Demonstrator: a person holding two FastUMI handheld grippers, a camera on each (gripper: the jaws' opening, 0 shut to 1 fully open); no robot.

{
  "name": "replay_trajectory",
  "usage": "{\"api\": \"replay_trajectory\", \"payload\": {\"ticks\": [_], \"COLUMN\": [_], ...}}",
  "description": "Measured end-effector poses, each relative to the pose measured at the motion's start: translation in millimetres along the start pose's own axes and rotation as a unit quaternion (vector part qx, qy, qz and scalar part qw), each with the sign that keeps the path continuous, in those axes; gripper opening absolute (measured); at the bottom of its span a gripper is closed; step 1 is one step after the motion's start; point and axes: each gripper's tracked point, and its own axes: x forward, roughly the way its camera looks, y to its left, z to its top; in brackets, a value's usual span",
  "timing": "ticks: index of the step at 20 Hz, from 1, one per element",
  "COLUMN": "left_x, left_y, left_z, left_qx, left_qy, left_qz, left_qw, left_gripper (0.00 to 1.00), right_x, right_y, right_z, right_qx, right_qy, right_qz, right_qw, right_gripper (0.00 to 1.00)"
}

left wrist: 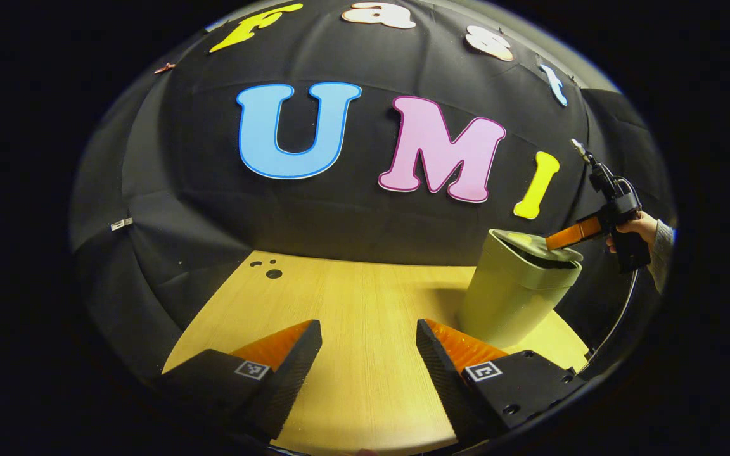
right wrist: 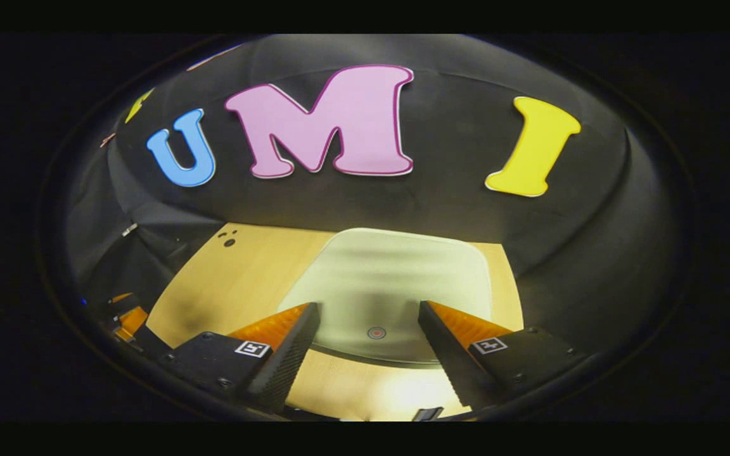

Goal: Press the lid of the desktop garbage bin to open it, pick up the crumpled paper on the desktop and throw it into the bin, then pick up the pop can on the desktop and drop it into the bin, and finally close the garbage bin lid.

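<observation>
The pale green desktop bin [left wrist: 517, 297] stands on the wooden table [left wrist: 352, 304], right of my left gripper [left wrist: 368, 335], which hovers open over bare wood with nothing between its fingers. In the left gripper view, a hand [left wrist: 640, 227] holds my right gripper [left wrist: 555, 239] from the far right, its fingertips down at the bin's lid [left wrist: 530, 244]. A dark gap shows under the lid's right edge. In the right gripper view, the lid [right wrist: 397, 272] lies just beyond my right gripper [right wrist: 367, 316]. That gripper is open, and a small red dot [right wrist: 376, 332] on the lid sits between its fingers.
Small dark holes [left wrist: 273, 273] mark the table's far left corner. The black cloth wall rises right behind the table and the bin. A cable [left wrist: 618, 316] hangs from the right gripper past the table's right edge. Part of my left gripper [right wrist: 127, 320] shows at the lower left of the right gripper view.
</observation>
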Motion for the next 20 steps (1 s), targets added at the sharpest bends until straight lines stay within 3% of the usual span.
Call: {"api": "replay_trajectory", "payload": {"ticks": [6,20], "left_x": [1.3,13.9], "left_y": [1.6,-5.5], "left_z": [-1.6,1.2], "left_qx": [0.001,0.006], "left_qy": [0.003,0.007], "left_qz": [0.002,-0.009], "left_qw": [1.000,1.000], "left_gripper": [0.96,0.96], "right_x": [4.5,7.0], "right_y": [-1.6,3.0], "right_z": [-12.9,-7.2], "right_qx": [-0.012,-0.022], "right_qy": [0.026,-0.020], "right_qz": [0.002,0.021], "right_qw": [1.000,0.999], "right_gripper": [0.99,1.00]}}
